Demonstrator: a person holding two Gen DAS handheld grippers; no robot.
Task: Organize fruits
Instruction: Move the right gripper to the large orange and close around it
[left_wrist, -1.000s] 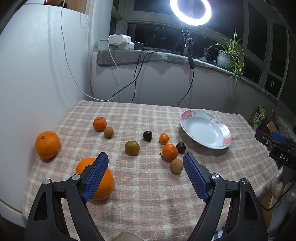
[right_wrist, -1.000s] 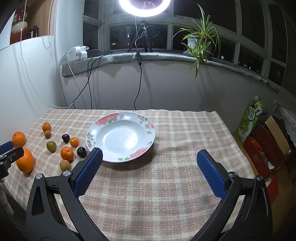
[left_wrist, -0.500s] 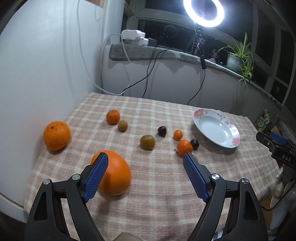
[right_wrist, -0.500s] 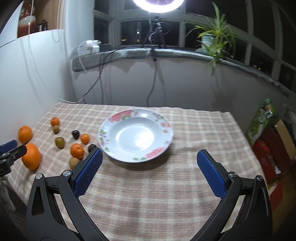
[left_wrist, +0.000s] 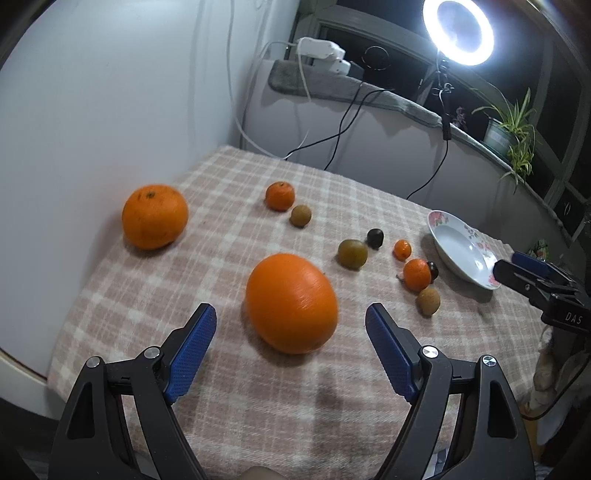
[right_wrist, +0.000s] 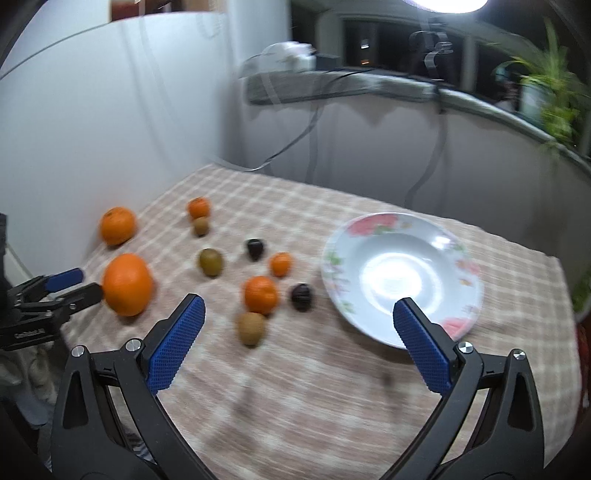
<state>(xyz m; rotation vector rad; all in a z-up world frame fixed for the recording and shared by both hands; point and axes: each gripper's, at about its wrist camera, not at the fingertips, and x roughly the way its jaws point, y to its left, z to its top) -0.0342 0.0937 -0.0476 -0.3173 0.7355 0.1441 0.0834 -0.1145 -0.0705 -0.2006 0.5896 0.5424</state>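
Observation:
A big orange (left_wrist: 291, 302) lies on the checked tablecloth just ahead of my left gripper (left_wrist: 291, 325), which is open with the fruit lined up between its blue pads, not touching. A second big orange (left_wrist: 155, 216) sits far left. Several small fruits lie beyond: tangerines (left_wrist: 280, 196), kiwis (left_wrist: 352, 253), dark plums (left_wrist: 375, 237). A white flowered plate (right_wrist: 400, 277) stands at the right, empty. My right gripper (right_wrist: 295, 317) is open above the cloth, between the small fruits (right_wrist: 260, 294) and the plate. The left gripper's tips (right_wrist: 70, 286) show beside the big orange (right_wrist: 127, 284).
A white wall (left_wrist: 110, 110) borders the table on the left. Cables (left_wrist: 343, 122) hang from a grey ledge behind, with a ring light (left_wrist: 458, 31) and a potted plant (left_wrist: 509, 129). The table edge runs close under both grippers.
My left gripper swung left and forward, so the big orange now lies centred between its open pads. My right gripper turned left, from facing the plate toward the small fruits.

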